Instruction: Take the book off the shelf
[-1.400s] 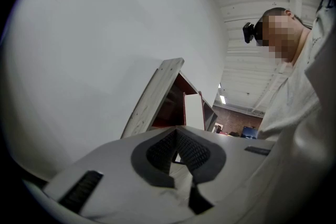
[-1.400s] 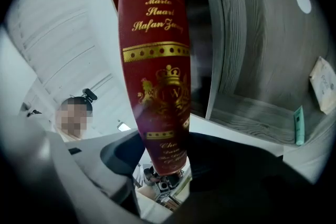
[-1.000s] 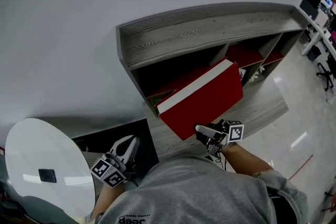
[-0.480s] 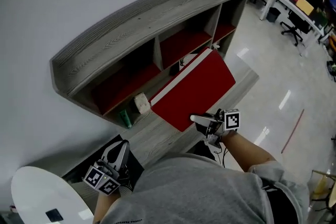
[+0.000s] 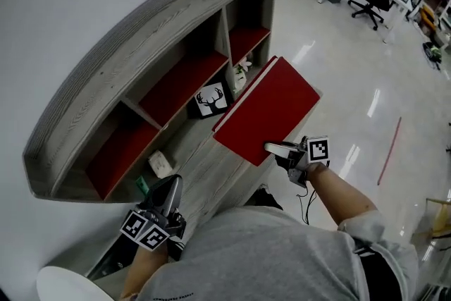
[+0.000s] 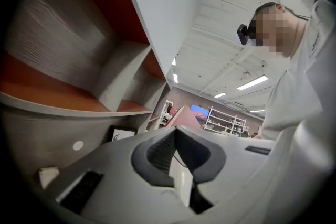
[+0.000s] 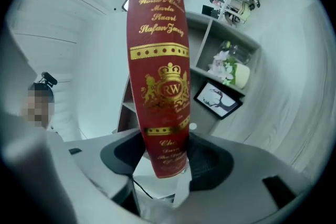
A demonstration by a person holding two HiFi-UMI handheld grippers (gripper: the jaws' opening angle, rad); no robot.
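Right gripper: your jaws stand fairly wide and are clamped on the book. In the right gripper view the pads press the two covers at the lower end of the spine, and nothing else sits between them.

Book, position: it is out of the shelf, held in front of its lower ledge and over the pale floor. No compartment contains any part of it.

Book, orientation: the long axis runs along the line of your right jaws, away from you.
- The gripped end is the foot of the spine; the head end, with the gold crest, is farthest from the gripper.
- In the head view a red cover faces up at the camera.
- The white page edge lies on the shelf side, and the spine on the side away from the shelf.
- In the right gripper view the gold-lettered spine faces the camera squarely.

Left gripper: your jaws are brought together at the tips with nothing between them. It sits low at your left, near the shelf's front ledge, well apart from the book.

On the shelf, a framed deer picture stands beside a small plant. Both are just past the book's page edge in the head view.
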